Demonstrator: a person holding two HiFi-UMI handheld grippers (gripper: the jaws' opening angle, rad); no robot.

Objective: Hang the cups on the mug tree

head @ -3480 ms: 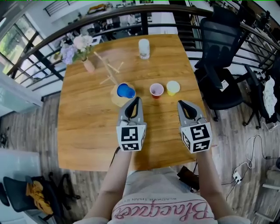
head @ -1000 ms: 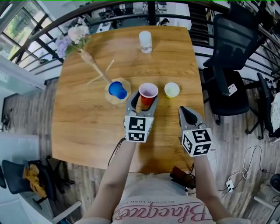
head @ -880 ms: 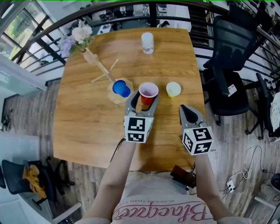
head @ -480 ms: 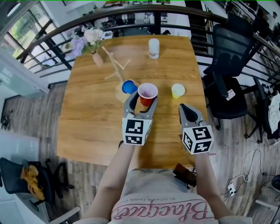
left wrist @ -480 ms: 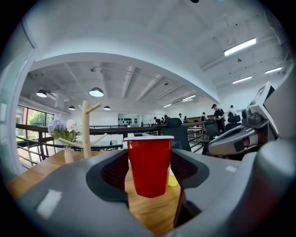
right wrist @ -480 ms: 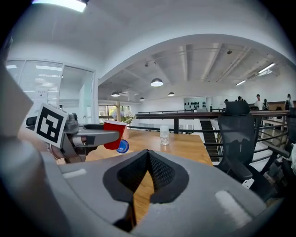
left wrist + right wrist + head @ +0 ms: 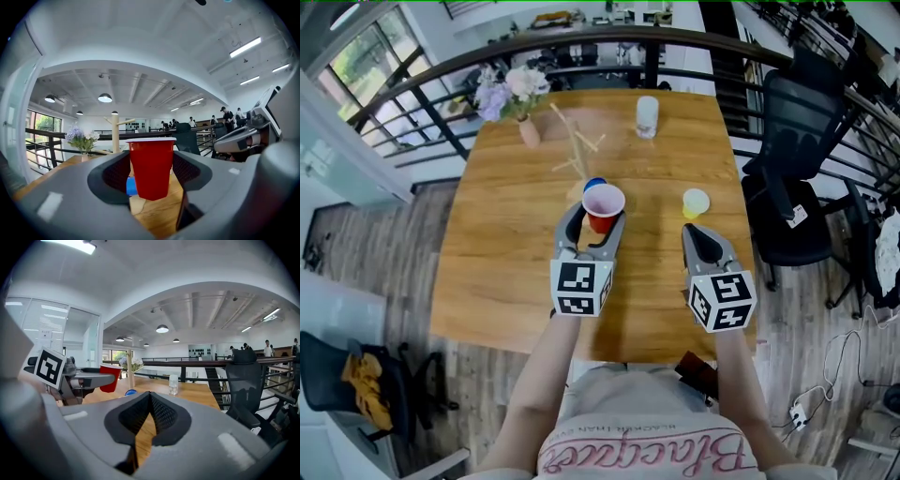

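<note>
- The red cup (image 7: 603,204) sits upright between the jaws of my left tongs (image 7: 594,221), which are clenched on its sides. It is held over the middle of the wooden table (image 7: 506,253), and the right gripper view shows it clear of the top.
- The mug tree (image 7: 578,150) stands just beyond the cup. There is bare table to the left of both, and the near edge lies well behind my tongs.
- My right tongs (image 7: 695,231) hang beside the left pair, closed on nothing, near the table's right edge. A black office chair (image 7: 787,141) stands just past that edge.
- The yellow cup (image 7: 696,202) stands just ahead of the right tongs.
- The red cup is plain, tapered, white inside, with a pale rim.
- A blue cup (image 7: 594,184) peeks out past the red rim at the tree's foot. I cannot tell whether it hangs or rests there.
- The tree's base is hidden behind the red cup.
- A clear glass (image 7: 647,115) and a flower vase (image 7: 528,129) stand near the far edge, by the railing (image 7: 441,80).
</note>
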